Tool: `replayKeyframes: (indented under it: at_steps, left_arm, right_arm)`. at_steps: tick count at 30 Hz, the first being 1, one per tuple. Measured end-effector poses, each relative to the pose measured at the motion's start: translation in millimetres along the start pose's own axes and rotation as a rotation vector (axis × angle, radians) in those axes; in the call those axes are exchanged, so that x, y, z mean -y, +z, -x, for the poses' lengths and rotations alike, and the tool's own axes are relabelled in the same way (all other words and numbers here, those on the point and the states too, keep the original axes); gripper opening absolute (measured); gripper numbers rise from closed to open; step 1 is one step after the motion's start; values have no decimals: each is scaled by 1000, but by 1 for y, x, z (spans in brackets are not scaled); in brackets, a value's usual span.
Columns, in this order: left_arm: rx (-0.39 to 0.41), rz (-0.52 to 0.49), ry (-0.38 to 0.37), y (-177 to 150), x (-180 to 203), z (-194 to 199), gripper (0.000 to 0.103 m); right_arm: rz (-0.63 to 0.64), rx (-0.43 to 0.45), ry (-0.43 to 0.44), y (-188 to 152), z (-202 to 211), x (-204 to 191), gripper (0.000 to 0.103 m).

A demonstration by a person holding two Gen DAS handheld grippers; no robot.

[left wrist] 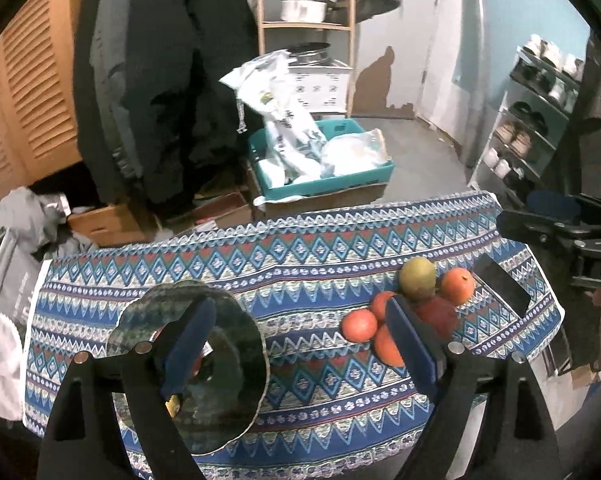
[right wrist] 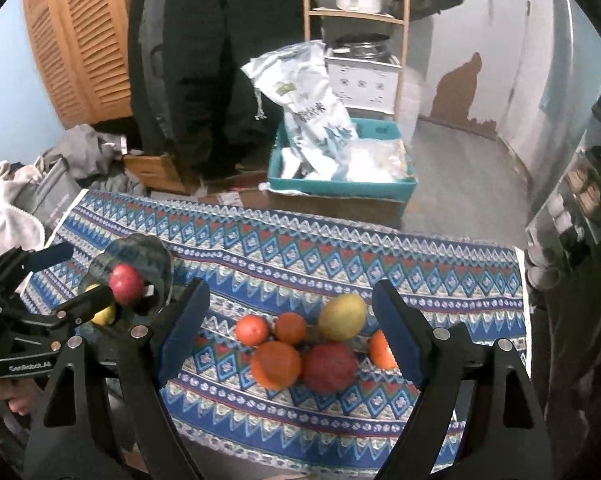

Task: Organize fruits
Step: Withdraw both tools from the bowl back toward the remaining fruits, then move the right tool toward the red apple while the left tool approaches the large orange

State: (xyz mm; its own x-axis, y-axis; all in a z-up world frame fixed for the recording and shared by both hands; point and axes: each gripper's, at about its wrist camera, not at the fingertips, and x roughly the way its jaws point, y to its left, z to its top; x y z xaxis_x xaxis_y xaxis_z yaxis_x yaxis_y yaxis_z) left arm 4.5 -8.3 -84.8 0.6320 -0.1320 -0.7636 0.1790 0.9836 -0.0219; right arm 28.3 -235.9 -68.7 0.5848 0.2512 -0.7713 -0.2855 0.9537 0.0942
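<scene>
Blue-padded fingers frame both views: your right tongs (right wrist: 290,334) stand wide apart with nothing between the pads, hovering above the fruit pile (right wrist: 308,344) on the patterned counter (right wrist: 340,264). Your left tongs (left wrist: 300,340) are likewise spread and empty, over the dark glass plate (left wrist: 236,320) at the counter's left.

You look to be between picks: a red apple (right wrist: 126,282) and a yellow fruit (right wrist: 104,314) already lie on the plate, while oranges, a green-yellow mango (right wrist: 342,316) and a dark red fruit (right wrist: 329,366) wait in the pile. Next, lower your right tongs around one loose piece; the large orange (right wrist: 276,364) at the near edge looks easiest, but it touches the red fruit, so close squarely to avoid nudging neighbours.

Only the right view shows the apple clearly; in the left view a finger hides most of the plate's contents. Only the left view shows the dark flat object (left wrist: 504,286) right of the pile.
</scene>
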Motion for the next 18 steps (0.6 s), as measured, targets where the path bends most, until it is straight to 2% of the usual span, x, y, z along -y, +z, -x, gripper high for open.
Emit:
replayKeyframes:
  at_steps: [10, 18]
  left_arm:
    - [-49, -52, -34, 0, 30, -22, 88]
    - [-153, -49, -60, -17, 37, -61, 88]
  right_arm:
    - [-53, -38, -7, -21, -10, 31, 83]
    - [-52, -158, -26, -49, -54, 41, 83]
